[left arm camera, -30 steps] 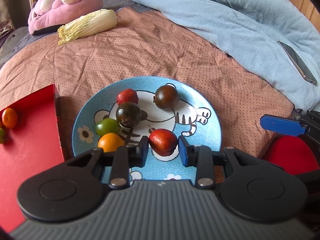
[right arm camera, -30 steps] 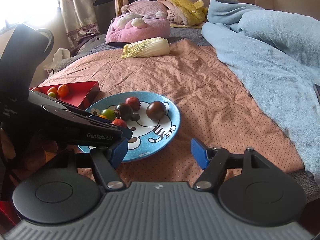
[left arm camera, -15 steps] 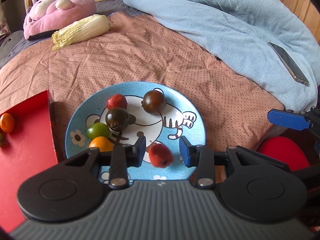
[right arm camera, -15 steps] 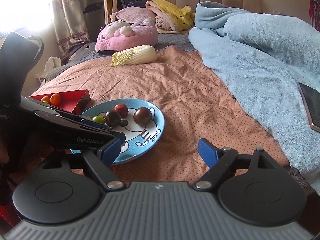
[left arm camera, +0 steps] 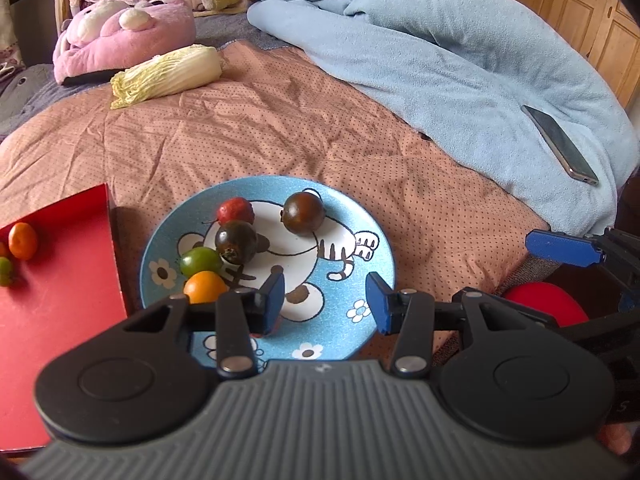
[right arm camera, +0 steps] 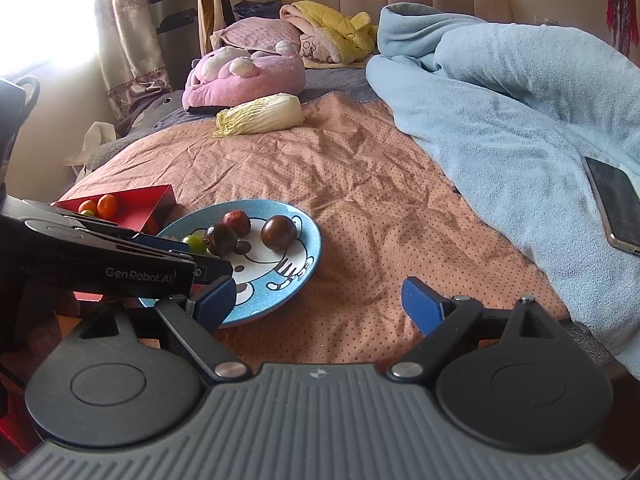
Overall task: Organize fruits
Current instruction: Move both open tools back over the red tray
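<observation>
The fruits lie on a blue cartoon plate [left arm camera: 372,240] on the bed, straight ahead of the left hand-held gripper [left arm camera: 325,300]. Nearest its left finger sits an orange tomato [left arm camera: 203,286], touching a green tomato [left arm camera: 200,261] just beyond it. Farther out come a dark tomato [left arm camera: 236,241], a small red fruit [left arm camera: 235,210] behind it, and a second dark tomato [left arm camera: 303,214] off to the right, apart from the rest. A sliver of something red shows under the left finger; what it is cannot be told. The left hand-held gripper's jaws are opening and nothing sits between them, only bare plate.

To its left lies a red tray [left arm camera: 60,304] with an orange fruit [left arm camera: 23,241] and a green one [left arm camera: 5,270].

The right hand-held gripper [right arm camera: 318,304] stands to the right, its jaws wide and opening over the dotted pink bedspread [right arm camera: 360,208], holding nothing.

Far ahead lie a napa cabbage [left arm camera: 168,75] and a pink plush cushion [left arm camera: 120,38]; to the right, a phone [left arm camera: 560,142] rests on a light blue blanket [left arm camera: 440,60].
</observation>
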Motion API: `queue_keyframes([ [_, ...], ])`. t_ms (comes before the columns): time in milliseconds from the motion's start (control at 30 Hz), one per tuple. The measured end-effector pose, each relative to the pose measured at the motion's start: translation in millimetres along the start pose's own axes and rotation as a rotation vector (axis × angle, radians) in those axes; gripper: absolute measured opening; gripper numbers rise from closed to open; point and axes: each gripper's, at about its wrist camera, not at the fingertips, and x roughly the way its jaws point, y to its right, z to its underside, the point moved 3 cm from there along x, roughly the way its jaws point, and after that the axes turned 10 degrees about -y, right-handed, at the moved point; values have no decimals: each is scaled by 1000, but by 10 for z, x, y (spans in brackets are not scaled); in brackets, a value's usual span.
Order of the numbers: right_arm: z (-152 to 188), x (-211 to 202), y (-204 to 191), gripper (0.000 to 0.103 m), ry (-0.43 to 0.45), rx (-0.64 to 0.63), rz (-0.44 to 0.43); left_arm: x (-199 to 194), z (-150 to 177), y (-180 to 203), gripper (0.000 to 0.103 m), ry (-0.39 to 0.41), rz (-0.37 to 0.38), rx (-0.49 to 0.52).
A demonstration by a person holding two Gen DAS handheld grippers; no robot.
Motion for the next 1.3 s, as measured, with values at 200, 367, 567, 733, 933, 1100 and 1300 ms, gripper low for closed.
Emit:
queue_keyframes([
  [200, -64, 40, -134, 92, -3, -27, -17, -148, 35, -225, 47, 25, -33, -50],
  [367, -168, 68, -313, 92, 1, -64, -39, -245, 91, -435, 47, 36, -72, -84],
  [567, -337, 125, -625, 92, 3, -129, -75, -333, 175, -688, 47, 49, -103, -129],
  [733, -467, 184, -940, 92, 6, -198, -112, -393, 227, -901, 47, 61, -121, -174],
  [933, -623, 286, -1348, 92, 7, -260, -164, -485, 315, -1202, 47, 70, -151, -234],
  [1100, -691, 351, -1605, 92, 6, -296, -194, -572, 394, -1424, 47, 78, -173, -270],
  [1300, -715, 409, -1798, 92, -5, -321, -210, -658, 485, -1611, 47, 87, -189, -299],
])
